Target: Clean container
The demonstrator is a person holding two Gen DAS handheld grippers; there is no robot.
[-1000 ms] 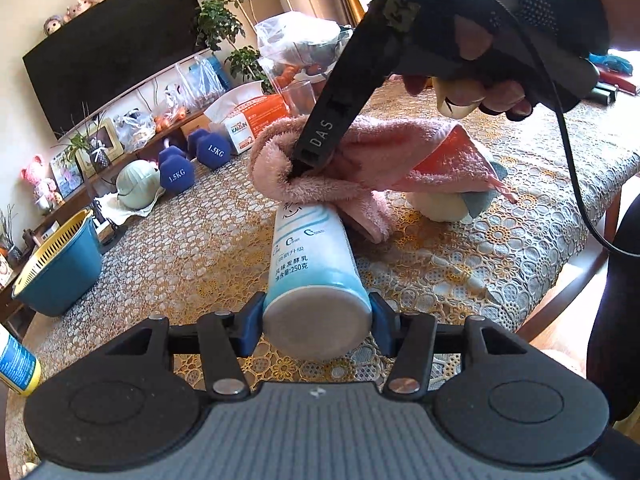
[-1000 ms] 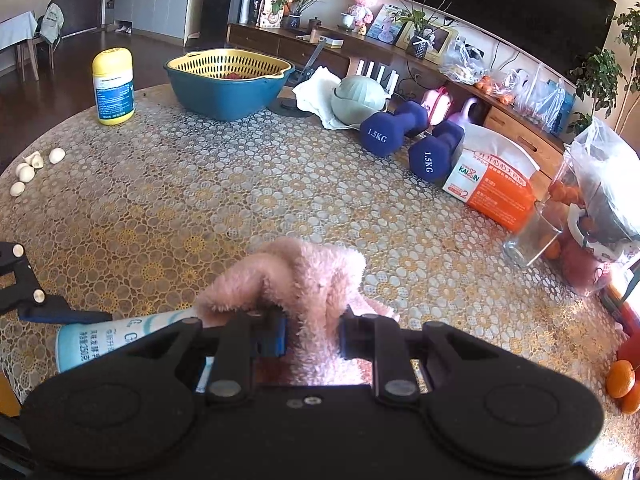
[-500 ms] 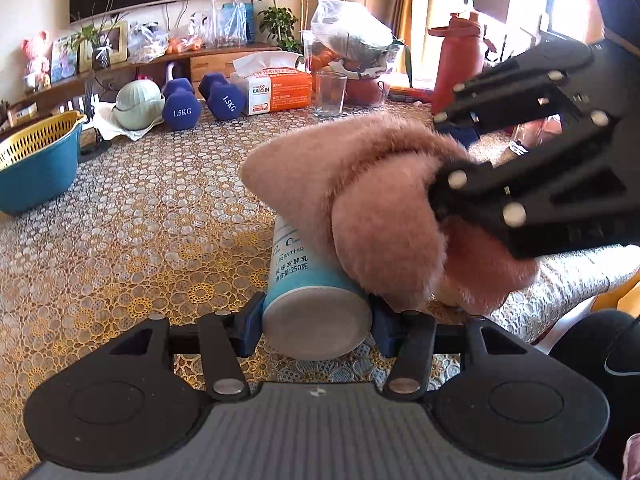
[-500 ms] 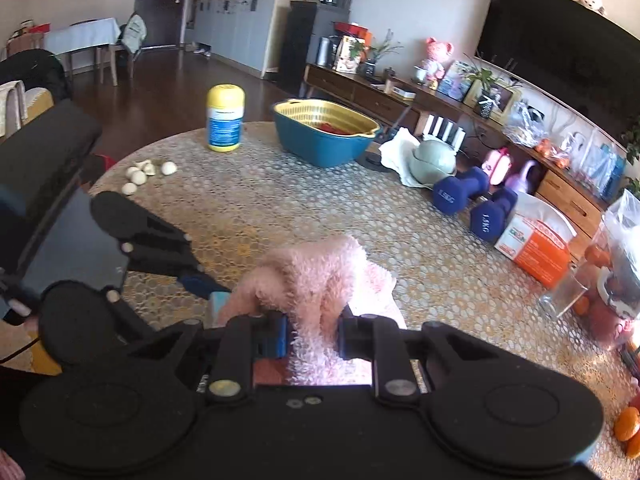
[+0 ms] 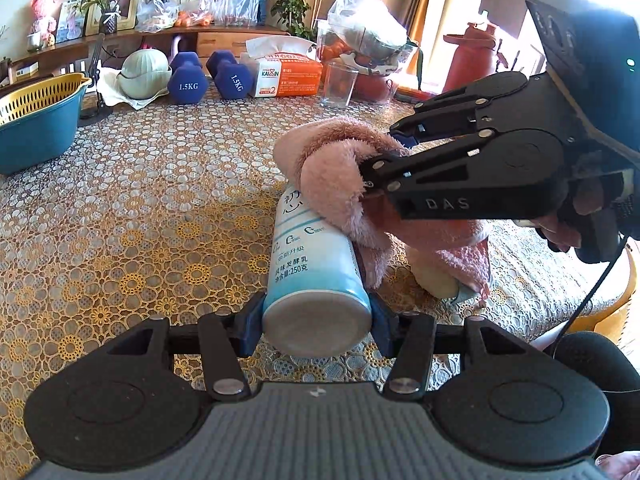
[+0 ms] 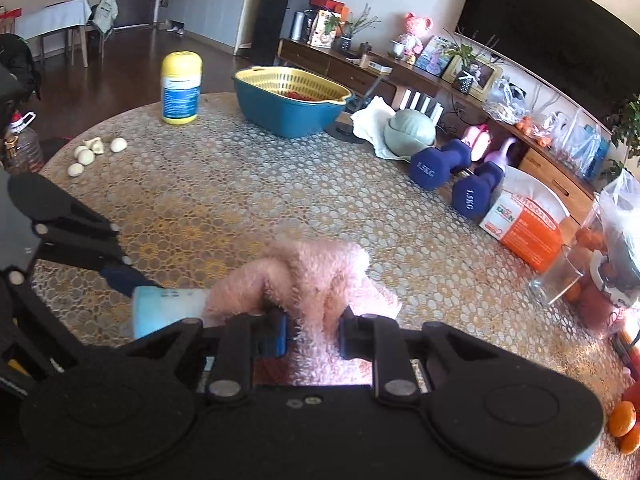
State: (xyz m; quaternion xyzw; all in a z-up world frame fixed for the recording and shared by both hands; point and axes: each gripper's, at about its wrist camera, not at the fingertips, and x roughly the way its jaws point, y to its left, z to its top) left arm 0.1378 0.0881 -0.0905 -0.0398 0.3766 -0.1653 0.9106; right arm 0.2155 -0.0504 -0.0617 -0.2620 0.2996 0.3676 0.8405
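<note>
A white and light-blue bottle [image 5: 310, 264] points away from me, held by its base above the table, with my left gripper [image 5: 316, 326] shut on it. A fluffy pink cloth [image 5: 340, 172] lies over the bottle's far end and right side. My right gripper [image 5: 370, 170] comes in from the right, shut on that cloth. In the right wrist view the pink cloth [image 6: 316, 276] bulges between the fingers of the right gripper [image 6: 312, 326], and the bottle [image 6: 168, 308] sticks out to the left, its far end held by the left gripper [image 6: 132, 286].
The round table wears a lace-pattern cover [image 5: 140, 200]. A blue basin with a yellow strainer [image 6: 290, 102], two blue dumbbells [image 5: 208, 76], an orange tissue box [image 5: 286, 74], a glass [image 5: 338, 84] and a bagged jar stand along the back. A yellow-capped bottle [image 6: 180, 88] and garlic cloves [image 6: 90, 154] sit far left.
The pink cloth in my right gripper has slid along the bottle, from near its base half a second ago toward its far end. The left gripper has turned the bottle and keeps hold of it.
</note>
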